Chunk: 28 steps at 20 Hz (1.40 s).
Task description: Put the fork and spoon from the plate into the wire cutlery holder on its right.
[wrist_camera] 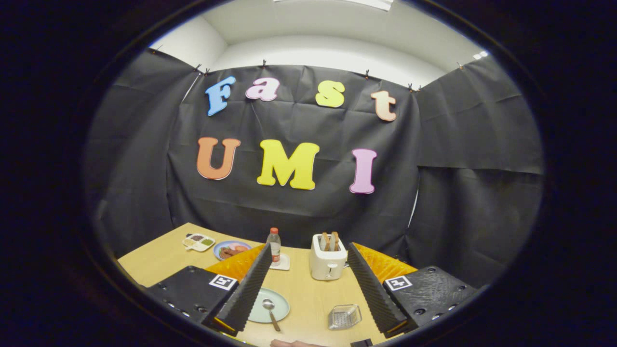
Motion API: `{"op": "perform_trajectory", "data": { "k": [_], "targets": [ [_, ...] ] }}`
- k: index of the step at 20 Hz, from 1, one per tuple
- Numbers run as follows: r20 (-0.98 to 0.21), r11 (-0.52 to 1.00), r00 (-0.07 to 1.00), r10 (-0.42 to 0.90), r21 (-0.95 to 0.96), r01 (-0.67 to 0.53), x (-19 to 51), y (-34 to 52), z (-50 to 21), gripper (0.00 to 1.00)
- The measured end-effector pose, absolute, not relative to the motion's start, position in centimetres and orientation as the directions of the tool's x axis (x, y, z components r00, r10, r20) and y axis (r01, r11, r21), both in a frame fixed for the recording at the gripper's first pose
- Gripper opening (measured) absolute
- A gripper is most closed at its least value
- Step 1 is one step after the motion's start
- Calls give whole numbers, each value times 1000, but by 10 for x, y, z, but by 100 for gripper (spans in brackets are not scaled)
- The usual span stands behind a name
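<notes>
1. Your gripper (308, 289) hangs above the table (159, 260) with its fingers spread wide and holding nothing; the two fingers stand well apart, with bare tabletop between them.
2. Take the toaster (328, 262) as your landmark; it stands upright at the far end of the gap between the fingers, with slices of bread (330, 240) poking up from its slots.
3. Nearer to you than the toaster and off to its left lies the pale green plate (270, 307); the left finger covers part of its rim; the spoon (271, 313) lies on it, bowl toward the toaster and handle reaching over the near rim; I cannot make out a fork on the uncovered part.
4. Nearer than the toaster and slightly to its right sits the wire cutlery holder (345, 316), just inside the right finger; open tabletop separates it from the plate.
5. Left of the toaster stands a bottle (274, 246) with a red cap on a small pale mat (283, 264); further left sit a blue plate (231, 249) with food and a divided white tray (198, 242), near the table's far left edge.
6. The table is light wood; black cloth hangs close behind the toaster and down both sides; a white wall and ceiling show above the cloth.
7. At the near edge, below the gap between the fingers, part of a hand (294, 343) shows.
</notes>
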State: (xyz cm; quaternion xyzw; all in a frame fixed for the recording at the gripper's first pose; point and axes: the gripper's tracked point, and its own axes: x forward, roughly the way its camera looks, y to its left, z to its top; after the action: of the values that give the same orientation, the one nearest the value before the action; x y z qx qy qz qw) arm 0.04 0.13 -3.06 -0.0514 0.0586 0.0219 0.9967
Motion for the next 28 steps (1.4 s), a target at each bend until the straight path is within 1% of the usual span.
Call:
{"op": "perform_trajectory", "data": {
  "k": [6,12,18,21,24,25,28],
  "targets": [
    [-283,988,956,79,-107,-114,31,23,-120,95],
    [-509,976,851,128,-86,-198,40,51,-223,95],
    [-651,959,754,87,-150,-239,53,71,-317,95],
    [-713,956,695,89,-134,-260,54,84,-348,87],
    [-738,963,670,76,-121,-242,63,87,-366,81],
    [-743,968,666,70,-111,-226,67,87,-369,77],
    [-761,983,647,50,-78,-167,74,89,-381,61]
  ]
}}
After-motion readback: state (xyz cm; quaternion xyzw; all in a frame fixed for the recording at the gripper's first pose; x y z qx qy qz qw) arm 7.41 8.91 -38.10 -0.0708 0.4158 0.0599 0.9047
